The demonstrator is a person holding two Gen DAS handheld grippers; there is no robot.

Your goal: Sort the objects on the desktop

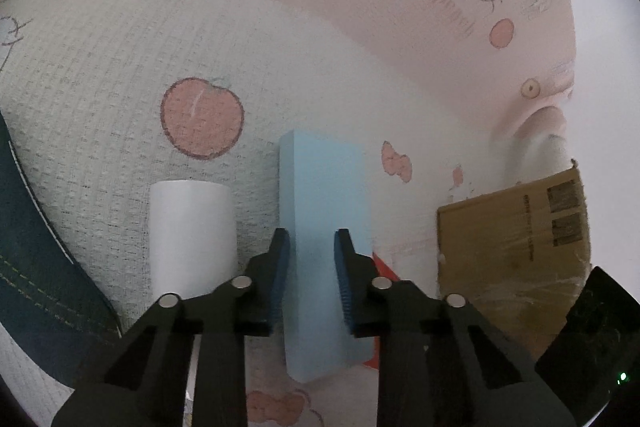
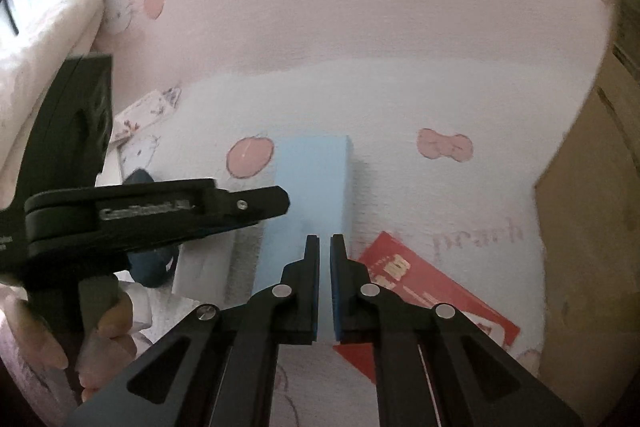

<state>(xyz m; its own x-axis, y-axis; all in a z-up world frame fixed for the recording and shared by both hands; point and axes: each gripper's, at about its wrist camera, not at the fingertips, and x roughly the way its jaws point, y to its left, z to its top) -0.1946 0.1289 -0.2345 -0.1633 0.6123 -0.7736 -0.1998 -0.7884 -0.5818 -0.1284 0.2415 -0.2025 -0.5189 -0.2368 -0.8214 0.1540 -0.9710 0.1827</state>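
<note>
Around: white cylinder [image 1: 192, 239] just left of the blue box [image 1: 324, 227], red booklet [image 2: 424, 291] under it, cardboard box [image 1: 512, 247] right | Your left gripper [image 1: 312, 239] straddles the blue box, contact unclear | Your right gripper [image 2: 325, 241] hovers nearly shut, empty

A pink-and-white cartoon-cat cloth [image 1: 320, 39] covers the surface, printed with apples and bows. A dark strap [image 1: 36, 267] crosses its left edge.
</note>
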